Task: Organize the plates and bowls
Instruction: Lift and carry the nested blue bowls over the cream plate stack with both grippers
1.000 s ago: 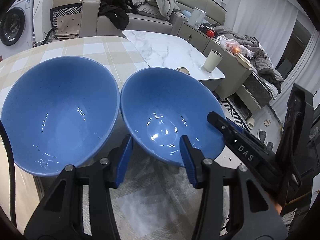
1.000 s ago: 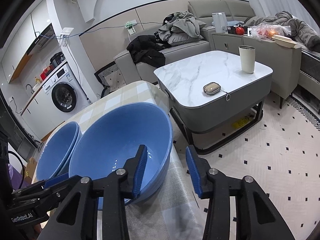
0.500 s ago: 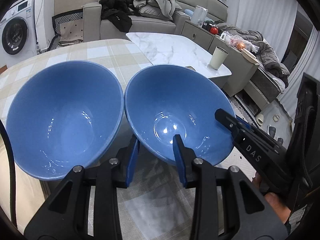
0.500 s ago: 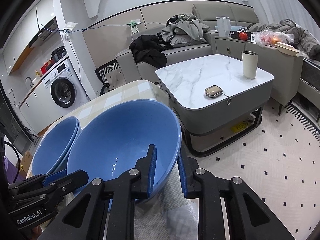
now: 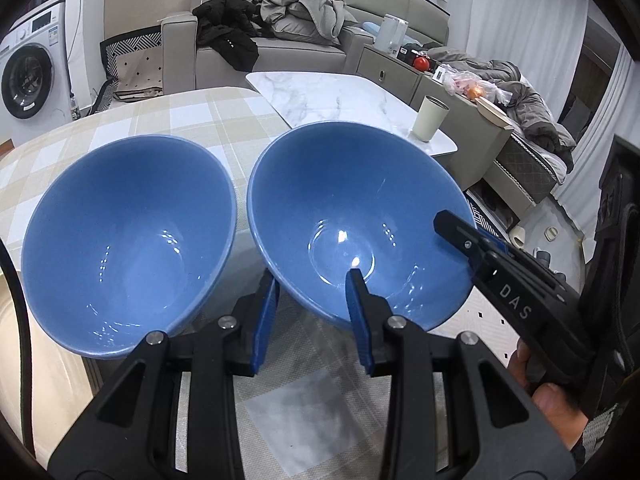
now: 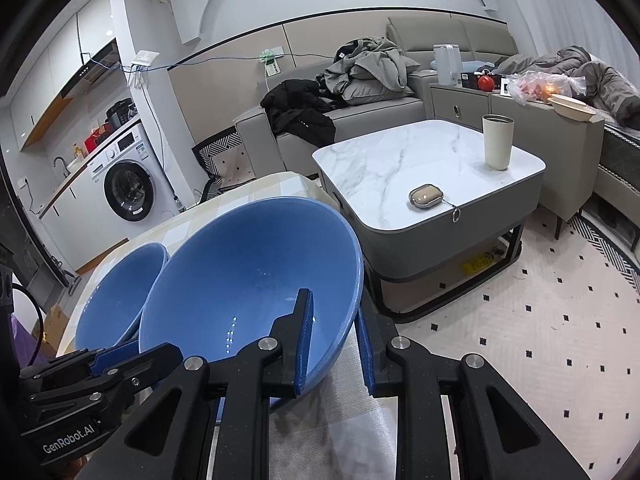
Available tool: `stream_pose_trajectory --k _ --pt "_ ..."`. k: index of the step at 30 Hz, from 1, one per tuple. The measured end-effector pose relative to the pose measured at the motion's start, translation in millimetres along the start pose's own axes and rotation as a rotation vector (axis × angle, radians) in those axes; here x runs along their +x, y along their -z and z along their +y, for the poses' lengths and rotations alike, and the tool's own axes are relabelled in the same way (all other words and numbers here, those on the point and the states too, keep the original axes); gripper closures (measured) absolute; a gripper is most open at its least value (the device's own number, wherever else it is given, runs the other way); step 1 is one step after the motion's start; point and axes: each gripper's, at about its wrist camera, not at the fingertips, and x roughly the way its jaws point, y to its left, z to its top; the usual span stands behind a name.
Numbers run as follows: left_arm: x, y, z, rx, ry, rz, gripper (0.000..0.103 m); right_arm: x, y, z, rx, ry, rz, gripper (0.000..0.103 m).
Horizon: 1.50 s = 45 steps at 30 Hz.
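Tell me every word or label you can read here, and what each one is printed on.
"DAS": on the black body of the right tool, seen from the left wrist camera.
"GenRobot.AI": on the black body of the left tool, seen from the right wrist camera.
Washing machine: sticker and panel markings too small to read.
Yellow label under the marble coffee table: blurred, unreadable.
The blue bowls carry no text.

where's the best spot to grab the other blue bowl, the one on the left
Take the left blue bowl by its thin near rim, coming from the near table edge, one finger inside and one outside. The wall flares too wide to span, and its right side nearly meets the right bowl.
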Motion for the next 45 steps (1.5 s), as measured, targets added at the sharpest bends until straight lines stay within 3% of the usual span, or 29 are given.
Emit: stream_pose_trajectory --k 19,45 --pt "-56 -9 -16 0.053 0.004 -0.084 0.072 -41 -12 6 -0.021 -0.006 -0.063 0.082" --pt "-154 2 25 0.064 -0.081 -0.161 0.072 -63 -18 83 -0.135 -0.087 -0.106 0.08"
